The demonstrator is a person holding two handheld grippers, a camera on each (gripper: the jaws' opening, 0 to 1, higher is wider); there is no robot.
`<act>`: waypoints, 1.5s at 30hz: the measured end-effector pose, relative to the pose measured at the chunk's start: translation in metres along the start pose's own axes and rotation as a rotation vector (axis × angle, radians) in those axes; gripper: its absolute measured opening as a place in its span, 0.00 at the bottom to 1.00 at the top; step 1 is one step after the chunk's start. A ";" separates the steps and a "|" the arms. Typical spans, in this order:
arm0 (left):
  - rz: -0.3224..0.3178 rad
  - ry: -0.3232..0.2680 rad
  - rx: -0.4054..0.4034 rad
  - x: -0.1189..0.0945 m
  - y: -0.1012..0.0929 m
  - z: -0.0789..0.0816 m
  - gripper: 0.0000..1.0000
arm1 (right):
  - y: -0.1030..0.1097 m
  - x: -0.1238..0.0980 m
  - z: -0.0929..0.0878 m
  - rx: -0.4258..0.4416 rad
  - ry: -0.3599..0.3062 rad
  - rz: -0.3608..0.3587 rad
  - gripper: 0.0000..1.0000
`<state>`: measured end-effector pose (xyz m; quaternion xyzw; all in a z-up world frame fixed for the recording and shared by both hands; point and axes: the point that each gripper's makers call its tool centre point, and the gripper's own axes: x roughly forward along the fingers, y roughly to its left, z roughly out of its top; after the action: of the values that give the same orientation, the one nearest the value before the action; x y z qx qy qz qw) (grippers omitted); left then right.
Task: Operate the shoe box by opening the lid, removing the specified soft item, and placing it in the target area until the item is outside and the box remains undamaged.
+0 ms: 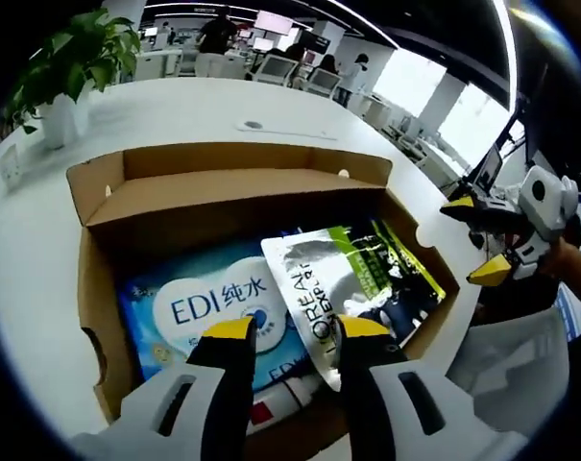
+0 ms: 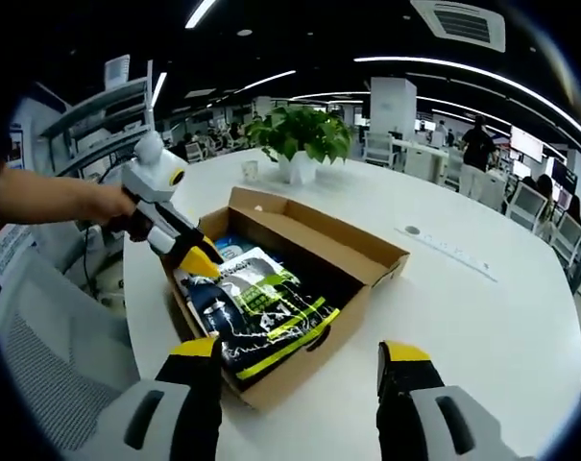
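Note:
The brown cardboard shoe box (image 1: 98,317) lies on a white table with its lid (image 1: 232,187) folded back. Inside are a blue EDI wipes pack (image 1: 189,307), a silver L'Oreal pouch (image 1: 314,279) and a dark pouch with green print (image 1: 396,274). My left gripper (image 1: 295,331) is open just above the silver pouch's near edge, with nothing pinched. The right gripper (image 1: 474,238) hovers open off the box's right side. In the right gripper view the box (image 2: 300,379) sits ahead, the dark pouch (image 2: 261,317) on top, the left gripper (image 2: 196,257) dipping into it, and my right gripper (image 2: 300,351) open.
A potted plant (image 1: 74,58) (image 2: 304,134) stands on the round white table (image 2: 482,317) behind the box. A round socket plate (image 2: 412,230) is set in the tabletop. A grey mesh chair (image 2: 40,365) stands at the table's edge, and a hand (image 2: 108,206) holds the left gripper.

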<state>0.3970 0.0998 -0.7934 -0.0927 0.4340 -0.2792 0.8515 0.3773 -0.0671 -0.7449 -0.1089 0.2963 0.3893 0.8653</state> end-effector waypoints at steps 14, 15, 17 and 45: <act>-0.086 0.001 -0.163 0.009 -0.009 -0.002 0.15 | 0.006 0.000 -0.009 0.022 -0.002 0.027 0.63; -0.087 0.001 -0.170 0.009 -0.008 -0.002 0.15 | 0.006 0.000 -0.010 0.023 -0.001 0.027 0.63; -0.089 -0.002 -0.184 0.008 -0.009 -0.002 0.12 | 0.007 0.000 -0.011 0.023 -0.002 0.026 0.62; -0.038 -0.040 -0.190 -0.019 0.000 -0.004 0.00 | 0.030 0.021 0.010 0.020 -0.033 0.075 0.54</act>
<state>0.3849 0.1105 -0.7832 -0.1868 0.4395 -0.2512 0.8420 0.3707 -0.0301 -0.7477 -0.0824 0.2897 0.4203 0.8559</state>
